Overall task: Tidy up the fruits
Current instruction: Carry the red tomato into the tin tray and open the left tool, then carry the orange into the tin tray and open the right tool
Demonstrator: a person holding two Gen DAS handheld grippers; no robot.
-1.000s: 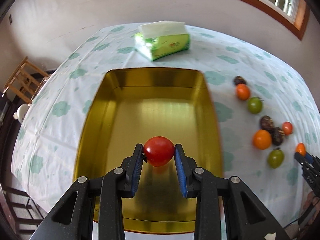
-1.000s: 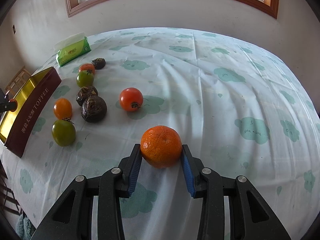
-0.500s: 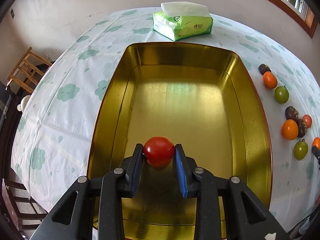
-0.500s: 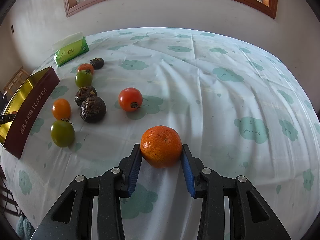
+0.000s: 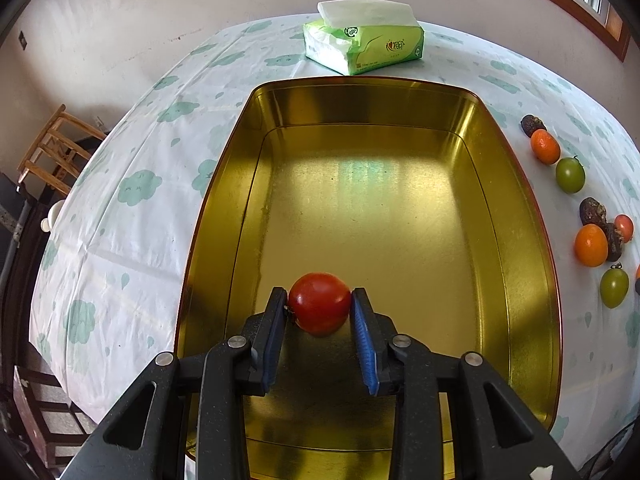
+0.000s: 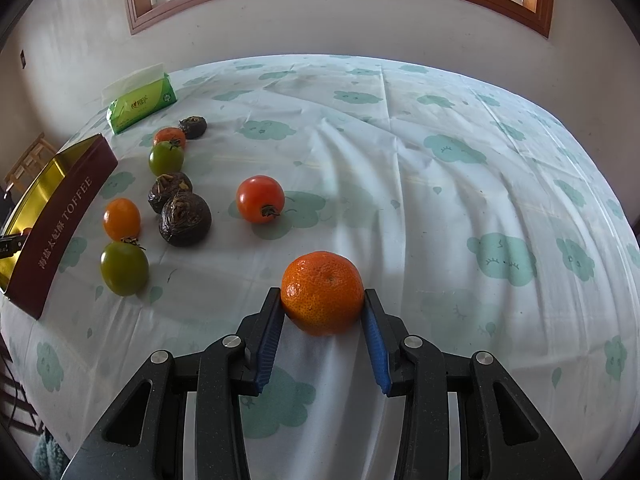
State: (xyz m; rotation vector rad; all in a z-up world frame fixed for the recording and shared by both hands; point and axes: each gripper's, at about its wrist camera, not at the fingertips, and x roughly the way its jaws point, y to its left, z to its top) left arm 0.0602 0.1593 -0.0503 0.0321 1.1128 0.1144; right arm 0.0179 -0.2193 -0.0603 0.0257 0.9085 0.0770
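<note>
The left tongs (image 5: 319,308) grip a red tomato (image 5: 319,303) between their blue pads, low inside the gold tin (image 5: 520,216), near its front end. A tissue pack (image 5: 362,36) lies just beyond the tin's far wall on the cloth-covered worktop (image 5: 120,208).

The right tongs (image 6: 322,308) are closed on an orange (image 6: 322,293) at the cloth. To their left lie another tomato (image 6: 260,199), two green tomatoes (image 6: 124,268), small oranges (image 6: 121,219) and dark wrinkled fruits (image 6: 185,220), between the orange and the tin's brown side.
</note>
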